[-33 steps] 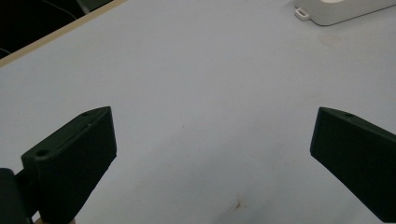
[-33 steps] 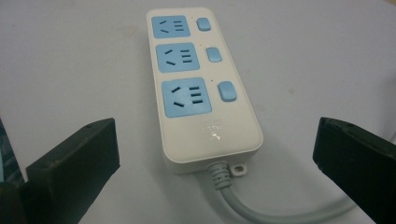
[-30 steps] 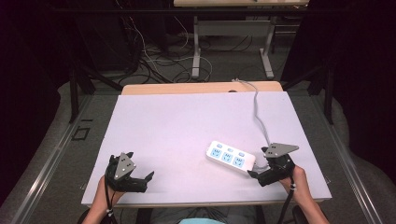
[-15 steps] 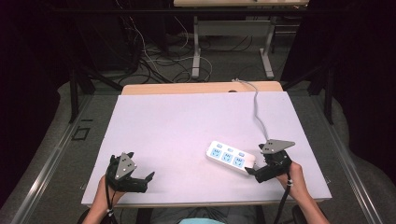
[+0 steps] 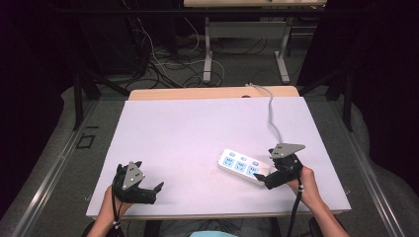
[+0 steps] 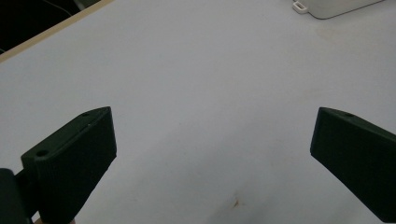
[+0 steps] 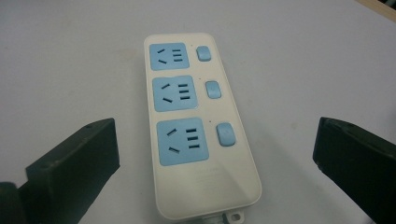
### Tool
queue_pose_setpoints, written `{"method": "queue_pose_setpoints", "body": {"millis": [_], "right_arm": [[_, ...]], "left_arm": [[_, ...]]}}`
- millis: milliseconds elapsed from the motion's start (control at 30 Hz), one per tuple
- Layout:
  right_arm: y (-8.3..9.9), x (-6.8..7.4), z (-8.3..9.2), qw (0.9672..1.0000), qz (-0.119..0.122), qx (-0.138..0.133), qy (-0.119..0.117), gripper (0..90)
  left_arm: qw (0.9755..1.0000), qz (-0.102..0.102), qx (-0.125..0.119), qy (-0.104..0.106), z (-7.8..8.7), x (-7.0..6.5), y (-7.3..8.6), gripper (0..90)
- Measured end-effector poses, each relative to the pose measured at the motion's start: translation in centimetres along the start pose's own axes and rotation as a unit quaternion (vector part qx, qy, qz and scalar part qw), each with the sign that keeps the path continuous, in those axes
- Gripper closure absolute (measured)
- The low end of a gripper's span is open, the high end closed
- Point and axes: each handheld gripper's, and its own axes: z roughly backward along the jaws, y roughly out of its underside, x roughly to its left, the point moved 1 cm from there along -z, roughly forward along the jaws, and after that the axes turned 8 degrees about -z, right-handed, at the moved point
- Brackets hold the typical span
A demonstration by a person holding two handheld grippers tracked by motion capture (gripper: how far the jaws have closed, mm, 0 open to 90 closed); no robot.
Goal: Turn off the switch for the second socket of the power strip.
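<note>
A white power strip [image 5: 240,165] with three blue sockets and three blue switches lies flat on the white table [image 5: 197,128], right of the middle. My right gripper [image 5: 264,179] is at its near end, jaws wide open. In the right gripper view the power strip [image 7: 196,126] lies lengthwise between the two black fingers [image 7: 77,163], which stand apart from its sides. My left gripper [image 5: 155,193] rests near the front left edge, open, with bare table between its fingers [image 6: 74,158]. A corner of the power strip [image 6: 336,5] shows far off in that view.
The strip's white cable [image 5: 272,116] runs from its right end to the table's far edge [image 5: 212,93]. Behind the table are the legs of another desk [image 5: 207,54] and loose cables on the floor [image 5: 163,64].
My right gripper has moved slightly left and forward, closer over the near end of the power strip. The left gripper and the strip have stayed still.
</note>
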Motion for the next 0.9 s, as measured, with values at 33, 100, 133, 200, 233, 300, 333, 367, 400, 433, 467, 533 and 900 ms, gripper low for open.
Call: {"method": "queue_pose_setpoints", "body": {"millis": [33, 100, 133, 200, 233, 300, 333, 367, 400, 433, 467, 533, 900], "right_arm": [[-0.1, 0.0, 0.0, 1.0000, -0.003, 0.000, 0.003, 0.0], [-0.3, 0.0, -0.2, 1.0000, -0.003, -0.001, -0.001, 0.0], [-0.4, 0.0, -0.3, 1.0000, -0.004, -0.006, -0.003, 0.0], [-0.7, -0.1, -0.4, 1.0000, -0.001, 0.000, -0.004, 0.0], [-0.7, -0.1, -0.5, 1.0000, -0.003, 0.000, -0.004, 0.0], [-0.9, -0.1, -0.7, 1.0000, 0.000, 0.001, -0.005, 0.0], [-1.0, -0.1, -0.8, 1.0000, -0.002, 0.004, -0.008, 0.0], [-1.1, 0.0, -0.8, 1.0000, -0.001, 0.005, -0.007, 0.0], [-1.2, 0.0, -0.9, 1.0000, -0.002, 0.004, -0.006, 0.0], [-1.3, 0.0, -1.1, 1.0000, -0.001, 0.001, -0.005, 0.0], [-1.4, 0.0, -1.2, 1.0000, 0.002, 0.001, -0.005, 0.0], [-1.5, 0.0, -1.3, 1.0000, 0.001, 0.005, -0.007, 0.0], [-2.2, -0.3, -2.4, 0.9998, 0.005, 0.017, -0.013, 0.0]], "left_arm": [[1.0000, -0.001, 0.001, 0.002, 0.0, 0.0, 0.0, 0.1], [1.0000, -0.002, 0.001, 0.003, 0.0, 0.0, 0.0, 0.1], [1.0000, -0.002, 0.002, 0.002, 0.0, -0.1, 0.0, 0.0], [1.0000, -0.004, 0.003, 0.002, 0.0, -0.1, 0.0, 0.0], [1.0000, -0.008, 0.003, 0.001, 0.0, 0.0, 0.0, 0.0], [1.0000, -0.009, 0.003, 0.001, -0.1, 0.0, 0.0, 0.1], [1.0000, -0.003, 0.002, 0.004, -0.1, -0.1, 0.0, 0.0], [1.0000, -0.004, 0.002, 0.005, -0.1, -0.1, 0.0, 0.0], [1.0000, -0.004, 0.002, 0.005, -0.1, -0.2, 0.0, 0.0], [1.0000, -0.005, 0.002, 0.006, -0.1, -0.2, 0.0, 0.0], [1.0000, -0.007, 0.003, 0.006, -0.1, -0.2, 0.0, 0.0], [0.9999, -0.010, 0.004, 0.006, -0.1, -0.2, 0.0, 0.0], [0.9999, -0.009, 0.002, 0.005, -0.1, -0.2, 0.0, 0.0]]}}
